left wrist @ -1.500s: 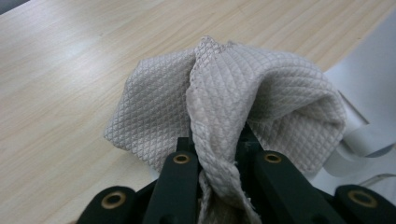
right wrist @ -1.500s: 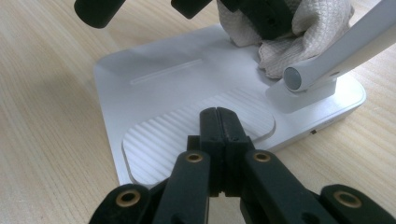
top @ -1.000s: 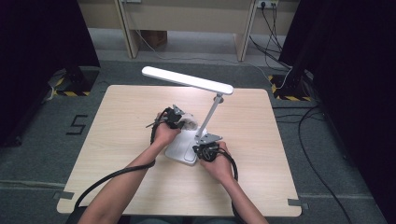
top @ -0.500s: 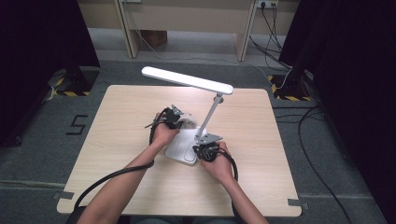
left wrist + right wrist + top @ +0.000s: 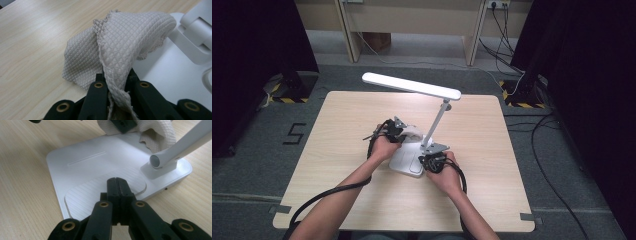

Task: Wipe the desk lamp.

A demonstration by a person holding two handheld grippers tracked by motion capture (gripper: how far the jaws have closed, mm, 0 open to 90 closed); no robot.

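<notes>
The left claw (image 5: 398, 131) was clamped on a bunched cloth (image 5: 125, 37), a fold of it pinched between the jaws while the rest draped over the far left corner of the lamp base (image 5: 408, 159) and spilled onto the surface (image 5: 337, 150). The left forearm came in low from the bottom left, the hand wrapped over the claw and tipped forward and down toward the base.

The step in hand looked like wiping the base. To do it well, the cloth should stay flat under light, even pressure and travel in overlapping strokes, with the grip firm enough that the fold does not slip out. The strokes should steer round the hinge block (image 5: 160, 168), where the cloth could snag on the lamp's arm (image 5: 438, 122).

The right claw (image 5: 117, 185) was fully closed with nothing in it, its joined tips resting on the ribbed pad at the near part of the base, apparently pinning the lamp. That pressure should stay straight down, so the base does not skid. The right forearm rose from the bottom centre, its hand holding the claw level and pointed at the base. The lit lamp head (image 5: 411, 86) hung above.
</notes>
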